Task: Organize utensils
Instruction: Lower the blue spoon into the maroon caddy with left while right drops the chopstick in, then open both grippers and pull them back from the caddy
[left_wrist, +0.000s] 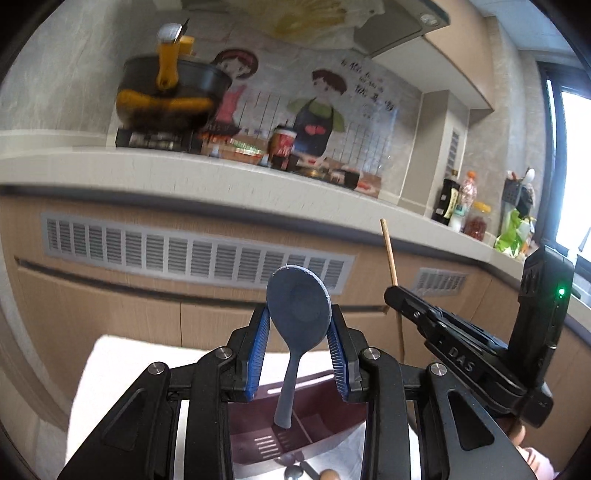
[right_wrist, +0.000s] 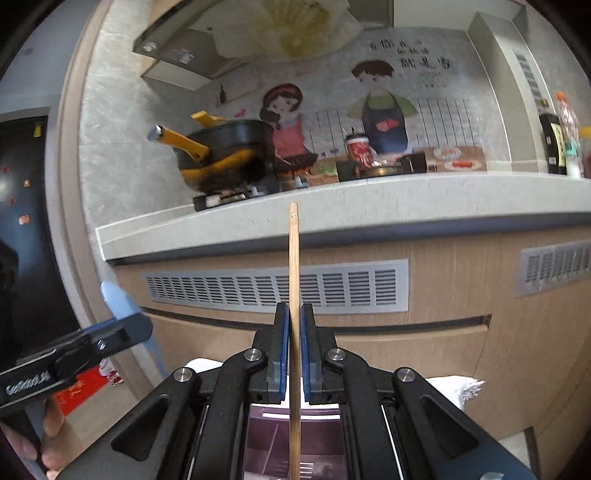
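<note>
Blue-grey plastic, the broad rice paddle (left_wrist: 298, 325) stands bowl-up between the ribbed blue pads of the left gripper (left_wrist: 300, 332), jaws partly open and pressed on the bowl's edges; its handle hangs down toward the maroon plastic utensil holder (left_wrist: 321, 424) just below, likely so it can drop in handle first. The right gripper (right_wrist: 294, 347) is nearly fully closed, pinching a thin bamboo chopstick (right_wrist: 294, 266) upright, probably for the same vertical drop, over the same holder.
</note>
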